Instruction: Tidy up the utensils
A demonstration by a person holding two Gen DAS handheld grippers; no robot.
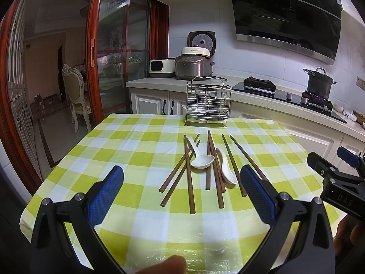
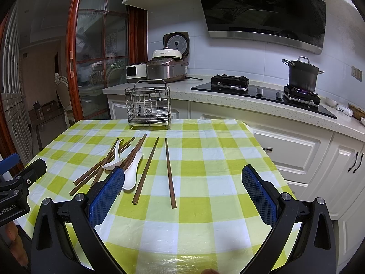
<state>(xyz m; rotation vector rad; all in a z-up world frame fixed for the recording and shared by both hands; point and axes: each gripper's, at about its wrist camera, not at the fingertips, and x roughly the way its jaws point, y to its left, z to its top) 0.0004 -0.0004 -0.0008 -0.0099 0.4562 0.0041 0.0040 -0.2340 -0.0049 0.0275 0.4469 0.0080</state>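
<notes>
Home kitchen: black slanted glass range hood point(image 2: 264, 11), dark lidded stockpot point(image 2: 302, 74) over a lit gas burner, rice cookers point(image 2: 166, 68) on speckled stone counter, white panelled cabinets point(image 2: 294, 150).

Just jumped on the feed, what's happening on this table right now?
A person holds a gripper in each hand over a green checked tablecloth, and both sets of jaws are wide open and empty. The left gripper faces a loose pile of wooden chopsticks and two white spoons. The right gripper hovers near the two separate chopsticks on the right. The metal utensil rack at the far edge looks empty; nothing has been picked up.
</notes>
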